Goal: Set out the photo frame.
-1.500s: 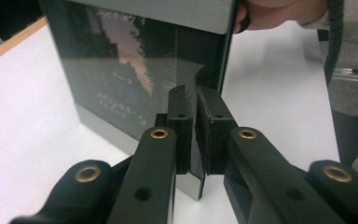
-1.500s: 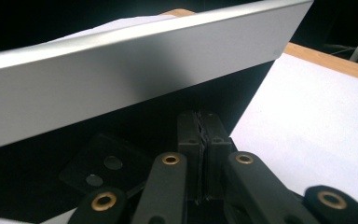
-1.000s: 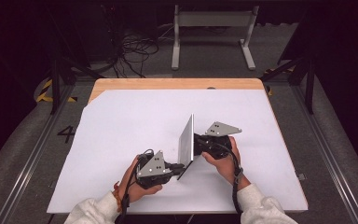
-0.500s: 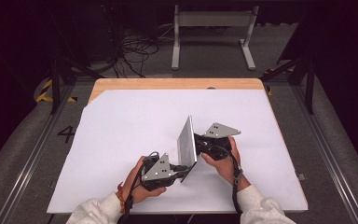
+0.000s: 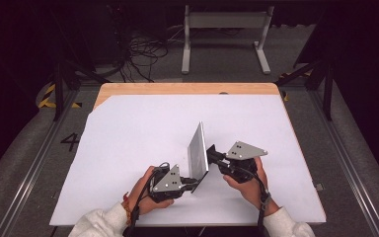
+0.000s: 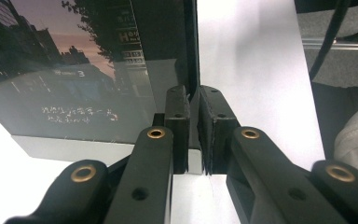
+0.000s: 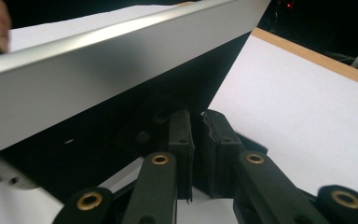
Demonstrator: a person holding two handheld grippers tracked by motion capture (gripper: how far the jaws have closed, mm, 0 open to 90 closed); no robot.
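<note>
Since a second ago, my left hand-held gripper (image 5: 193, 180) has slid right and is now biting the lower corner of the tablet (image 5: 198, 153), which is standing a bit steeper than before. I am holding the tablet up on edge above the near middle of the table (image 5: 128, 128), its silver back facing left in the high view. In the left gripper view my jaws are pinching the thin edge of the tablet (image 6: 74, 74), whose dark screen is mirroring a dusk street scene with small pale writing. My right hand-held gripper (image 5: 211, 150) is clamping the tablet from the other side, higher up; in the right gripper view its jaws are closing on the dark face below the silver rim (image 7: 116, 56). Both my hands are resting low near the table's front edge. White paper (image 5: 256, 123) is covering the table, with bare wood showing along the far edge.
</note>
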